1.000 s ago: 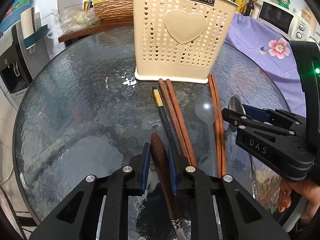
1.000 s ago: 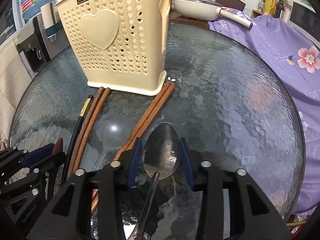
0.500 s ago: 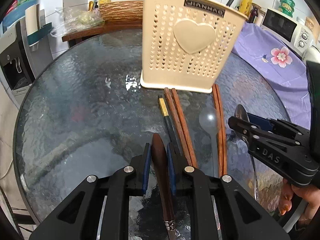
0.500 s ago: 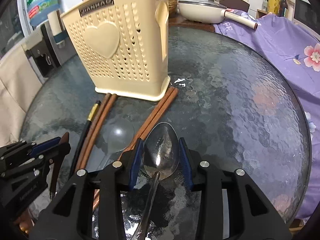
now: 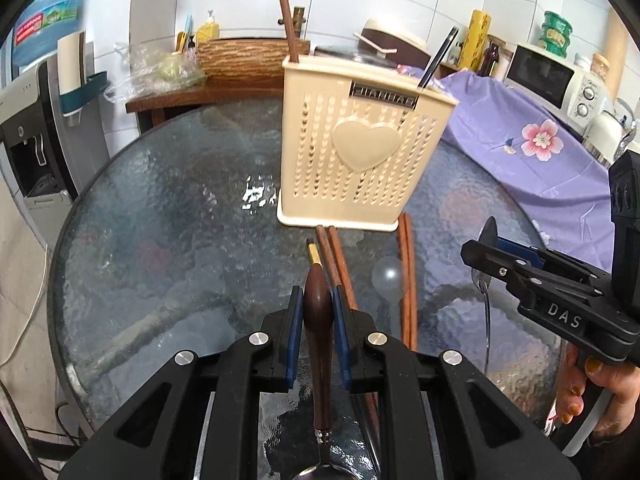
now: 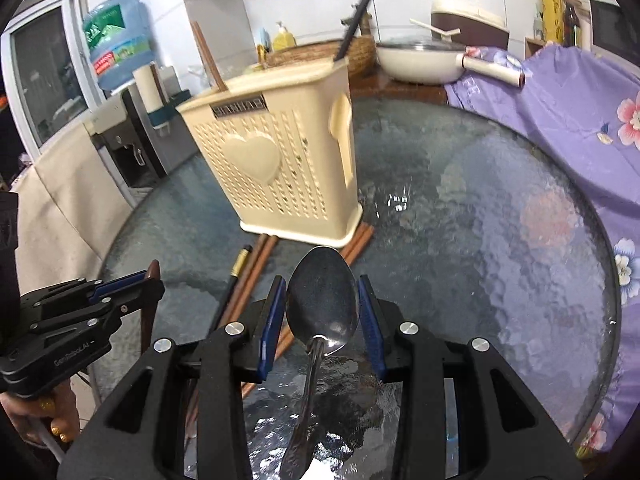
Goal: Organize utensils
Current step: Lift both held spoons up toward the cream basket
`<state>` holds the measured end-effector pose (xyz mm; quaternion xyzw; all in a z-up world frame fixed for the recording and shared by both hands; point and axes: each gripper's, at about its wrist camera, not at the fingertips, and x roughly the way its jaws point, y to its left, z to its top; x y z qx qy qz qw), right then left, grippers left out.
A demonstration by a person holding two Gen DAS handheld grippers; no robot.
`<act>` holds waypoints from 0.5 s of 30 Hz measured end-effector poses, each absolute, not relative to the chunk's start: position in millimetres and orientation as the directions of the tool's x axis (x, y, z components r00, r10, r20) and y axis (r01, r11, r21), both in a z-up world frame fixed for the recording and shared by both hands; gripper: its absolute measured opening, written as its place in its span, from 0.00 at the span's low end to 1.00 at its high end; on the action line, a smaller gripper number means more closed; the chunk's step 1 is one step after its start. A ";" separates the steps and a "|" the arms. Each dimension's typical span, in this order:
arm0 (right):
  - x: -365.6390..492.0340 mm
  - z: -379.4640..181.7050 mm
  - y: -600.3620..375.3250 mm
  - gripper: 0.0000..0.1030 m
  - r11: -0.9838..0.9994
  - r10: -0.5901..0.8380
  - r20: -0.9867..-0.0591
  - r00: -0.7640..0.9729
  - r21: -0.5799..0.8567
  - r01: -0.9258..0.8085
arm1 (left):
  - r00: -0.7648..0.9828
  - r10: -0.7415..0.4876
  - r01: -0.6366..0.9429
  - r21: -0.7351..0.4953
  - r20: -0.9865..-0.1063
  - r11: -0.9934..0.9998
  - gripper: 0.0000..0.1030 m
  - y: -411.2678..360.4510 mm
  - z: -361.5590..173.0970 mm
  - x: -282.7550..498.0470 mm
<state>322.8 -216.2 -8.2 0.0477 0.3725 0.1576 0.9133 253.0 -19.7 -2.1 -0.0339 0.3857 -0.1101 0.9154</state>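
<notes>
Grippers each carry a utensil above the round glass table [image 5: 168,216]. The left gripper [image 5: 318,322] is clamped on a wooden-handled utensil [image 5: 319,320], whose dark brown handle end pokes forward between the blue pads [image 5: 294,332] while its metal end runs back under the gripper body and is cut off at the bottom edge of the left wrist view, so what kind of utensil it is cannot be told. The right gripper [image 6: 322,312] is closed on a steel spoon [image 6: 322,296]; the pads touch the bowl's sides, the bowl faces up, and the handle slants down and back out of sight. Ahead of both stands the cream utensil holder [image 5: 356,168], upright, with a brown chopstick [image 5: 286,20] and a dark utensil [image 5: 438,58] sticking out of its top. On the glass just in front of the holder lie two pairs of brown chopsticks [image 5: 336,256], a black chopstick with a gold band [image 5: 313,254] and a clear plastic spoon [image 5: 387,278], partly hidden behind the left gripper. The holder's label is blurred in both views.
</notes>
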 end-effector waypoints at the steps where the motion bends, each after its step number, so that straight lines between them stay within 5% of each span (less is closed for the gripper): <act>1: 320.1 -3.4 -216.9 0.36 0.944 0.330 -0.658 0.677 0.205 -0.260 | 0.683 -0.230 0.177 -0.148 -0.693 0.973 0.14 -19.4 0.5 251.3; 15: 285.6 31.9 -224.9 0.35 0.920 0.386 -0.629 0.674 0.217 -0.325 | 0.746 -0.256 0.207 -0.151 -0.615 0.967 0.14 -8.8 36.5 221.1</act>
